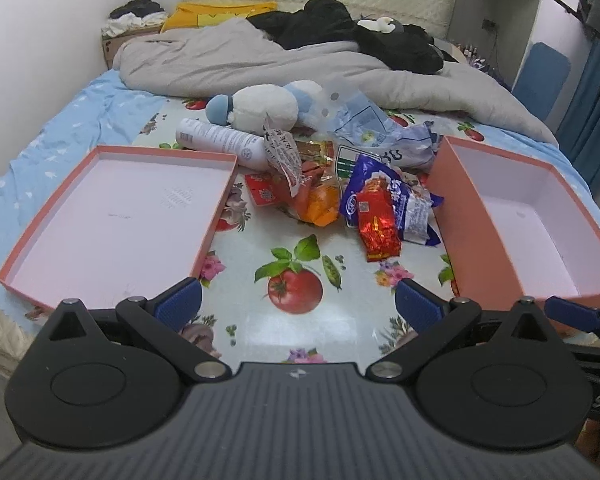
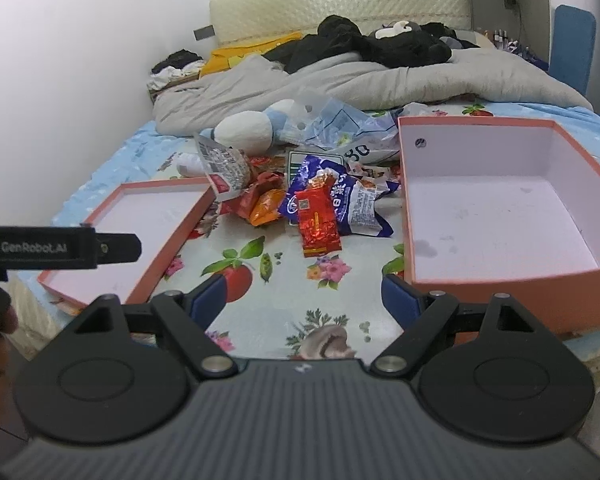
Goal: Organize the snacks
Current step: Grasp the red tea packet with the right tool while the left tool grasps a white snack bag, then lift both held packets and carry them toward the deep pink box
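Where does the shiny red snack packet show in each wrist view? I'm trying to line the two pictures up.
Left wrist view: the red packet lies right of centre, at the near edge of the snack pile.
Right wrist view: the red packet sits near centre, on the blue-and-white bag.
Shared landmark: the deep orange box, to its right in both.

My bed [image 1: 60, 128] wears a fruit-print cloth [image 1: 292, 320]. On it sit two pink boxes [image 1: 116, 216] [image 2: 500, 216], snacks [image 1: 380, 220], a bottle [image 1: 220, 142].
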{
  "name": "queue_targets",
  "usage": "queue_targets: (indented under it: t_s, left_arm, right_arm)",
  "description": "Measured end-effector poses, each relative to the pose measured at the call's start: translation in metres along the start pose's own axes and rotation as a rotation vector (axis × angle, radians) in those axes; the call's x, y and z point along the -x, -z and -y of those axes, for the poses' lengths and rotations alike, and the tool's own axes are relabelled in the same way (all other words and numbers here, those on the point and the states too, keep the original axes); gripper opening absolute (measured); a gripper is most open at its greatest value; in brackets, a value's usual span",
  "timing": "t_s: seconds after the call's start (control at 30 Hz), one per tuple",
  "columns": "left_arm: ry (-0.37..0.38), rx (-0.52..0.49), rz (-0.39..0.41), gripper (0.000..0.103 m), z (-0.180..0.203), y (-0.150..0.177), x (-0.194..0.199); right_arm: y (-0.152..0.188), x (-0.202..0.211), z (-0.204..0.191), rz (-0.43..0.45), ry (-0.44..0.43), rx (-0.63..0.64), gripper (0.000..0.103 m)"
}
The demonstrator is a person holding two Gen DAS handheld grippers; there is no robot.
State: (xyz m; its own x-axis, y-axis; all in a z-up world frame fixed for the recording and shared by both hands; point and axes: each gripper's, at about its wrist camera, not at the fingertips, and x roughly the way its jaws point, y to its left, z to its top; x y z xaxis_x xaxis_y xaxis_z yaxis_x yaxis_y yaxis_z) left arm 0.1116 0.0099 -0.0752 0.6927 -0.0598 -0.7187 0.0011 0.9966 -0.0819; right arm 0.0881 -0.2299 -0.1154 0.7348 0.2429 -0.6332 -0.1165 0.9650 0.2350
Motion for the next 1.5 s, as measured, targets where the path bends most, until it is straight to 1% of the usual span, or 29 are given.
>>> queue_targets:
  t_s: [0.13, 0.17, 0.2, 0.37, 0.63, 0.87, 0.93, 1.03, 1.07, 1.1, 1.2, 1.27, 1.33, 1.37, 1.43, 1.5]
  left_arm:
    - [0.011, 0.033, -0.009, 0.103, -0.007, -0.017, -0.031]
    - [0.015, 0.040, -0.006, 0.103, -0.008, -0.022, -0.038]
    - [0.016, 0.048, -0.001, 0.103, -0.009, -0.027, -0.046]
    - [0.016, 0.079, -0.001, 0.101, -0.018, -0.050, -0.089]
    - [0.031, 0.087, -0.011, 0.097, -0.032, -0.081, -0.157]
    - [0.055, 0.110, 0.007, 0.093, -0.035, -0.106, -0.208]
    - [0.062, 0.121, 0.014, 0.091, -0.035, -0.114, -0.222]
    - [0.061, 0.147, 0.027, 0.089, -0.037, -0.122, -0.240]
    - [0.063, 0.154, 0.031, 0.088, -0.037, -0.124, -0.244]
    - [0.067, 0.160, 0.032, 0.084, -0.037, -0.127, -0.251]
    - [0.080, 0.185, 0.030, 0.080, -0.038, -0.135, -0.266]
    - [0.084, 0.229, 0.023, 0.075, -0.043, -0.140, -0.276]
    - [0.090, 0.251, 0.019, 0.062, -0.046, -0.143, -0.284]
    - [0.086, 0.242, 0.014, 0.058, -0.045, -0.144, -0.287]
    - [0.063, 0.203, -0.003, 0.043, -0.042, -0.143, -0.292]
    - [0.079, 0.193, 0.006, 0.040, -0.043, -0.140, -0.289]
  right_arm:
    - [-0.012, -0.030, -0.003, -0.026, -0.020, 0.001, 0.084]
    - [-0.015, -0.038, -0.004, -0.034, -0.024, 0.006, 0.082]
    - [-0.018, -0.046, -0.005, -0.043, -0.025, 0.013, 0.077]
    - [-0.030, -0.092, -0.008, -0.089, -0.031, 0.032, 0.076]
    - [-0.039, -0.163, 0.001, -0.166, -0.011, 0.048, 0.076]
    - [-0.041, -0.210, 0.007, -0.206, 0.006, 0.068, 0.076]
    - [-0.043, -0.223, 0.008, -0.216, 0.010, 0.076, 0.071]
    - [-0.043, -0.238, 0.008, -0.236, 0.026, 0.094, 0.070]
    - [-0.043, -0.243, 0.007, -0.243, 0.038, 0.105, 0.069]
    - [-0.043, -0.247, 0.007, -0.250, 0.047, 0.116, 0.066]
    - [-0.041, -0.258, 0.006, -0.291, 0.064, 0.142, 0.056]
    - [-0.040, -0.259, 0.004, -0.285, 0.069, 0.161, 0.056]
    - [-0.040, -0.259, 0.002, -0.287, 0.069, 0.162, 0.055]
    - [-0.041, -0.258, 0.003, -0.289, 0.063, 0.153, 0.055]
    - [-0.041, -0.255, 0.004, -0.291, 0.056, 0.139, 0.055]
    - [-0.040, -0.251, 0.004, -0.291, 0.052, 0.130, 0.055]
